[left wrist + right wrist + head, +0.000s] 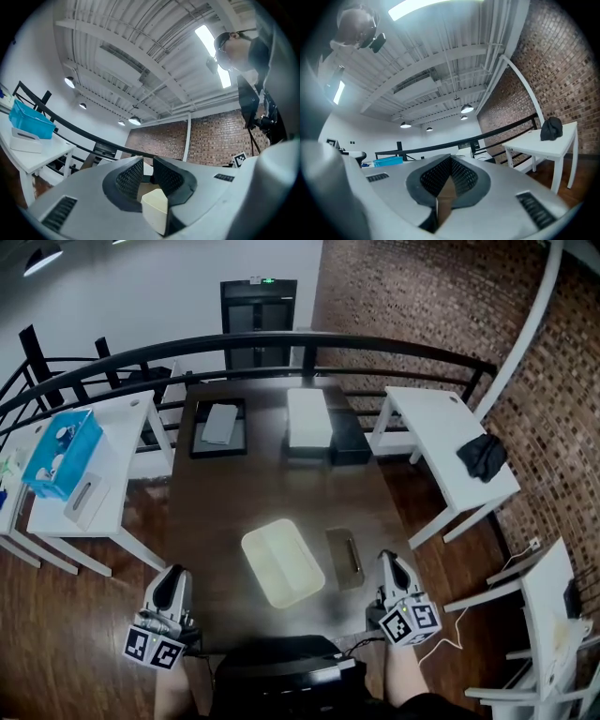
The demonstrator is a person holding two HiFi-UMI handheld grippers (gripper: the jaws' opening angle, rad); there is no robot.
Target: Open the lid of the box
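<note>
A cream rectangular box (pixel 281 562) with rounded corners lies on the dark brown table (pixel 234 502), near its front. Its top shows a raised rim. A flat olive-brown piece (pixel 344 557) lies just right of it. My left gripper (pixel 171 585) hovers at the table's front left corner, apart from the box. In the left gripper view a cream corner of the box (pixel 154 208) shows below the left gripper (pixel 148 161), whose jaws stand a narrow gap apart with nothing between. My right gripper (pixel 389 570) sits right of the olive piece. Seen from its own camera, the right gripper (pixel 450 158) is shut and empty.
At the table's far end stand a white box (pixel 308 416), a black box (pixel 349 439) and a black tray (pixel 219 427) holding a grey slab. White side tables flank it, with a blue bin (pixel 62 452) on the left and a black cloth (pixel 483 456) on the right. A black railing (pixel 281 341) curves behind.
</note>
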